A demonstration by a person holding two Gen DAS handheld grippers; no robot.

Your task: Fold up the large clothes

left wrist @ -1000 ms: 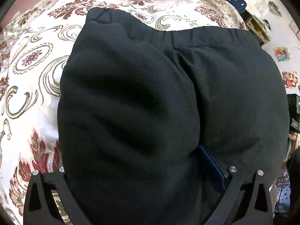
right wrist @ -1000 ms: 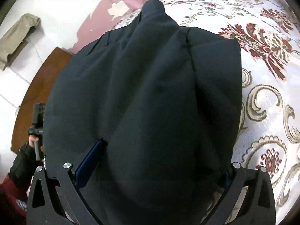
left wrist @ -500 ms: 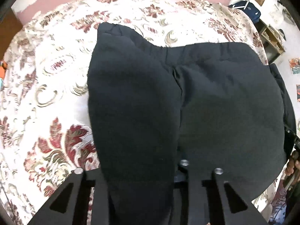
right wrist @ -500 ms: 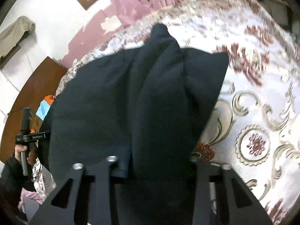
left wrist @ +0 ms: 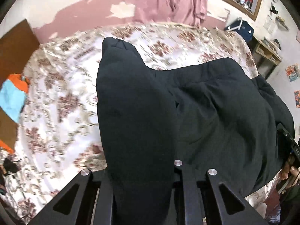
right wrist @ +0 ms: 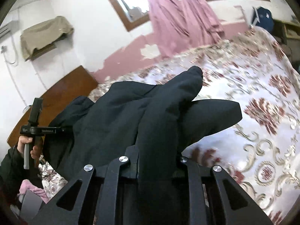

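Looking along the left gripper [left wrist: 142,170], the view shows its jaws, which have just been closing, clamped on a thick gather of the black trousers [left wrist: 215,112]. The dark cloth fills the gap between the fingers and rises away from the camera, one corner peaking toward the far side of the patterned bedspread [left wrist: 56,112]. The elastic waistband edge runs across the upper right. At the right edge, a hand [left wrist: 286,170] grips the other tool's handle.

Turning to the right wrist view, the right gripper [right wrist: 157,161] has also just been closing and is pinched on a fold of the same trousers [right wrist: 120,116], which drape leftward across to the left gripper's frame [right wrist: 40,130], held by the person's left hand [right wrist: 28,146]. The cloth hangs between the two tools above the bed, its far end pointing at the pink curtain [right wrist: 180,18].

The step in hand appears to be lifting the near edge to begin a fold. Next, both grips likely need to carry that edge forward together, level, and lay it over the far part without twisting.
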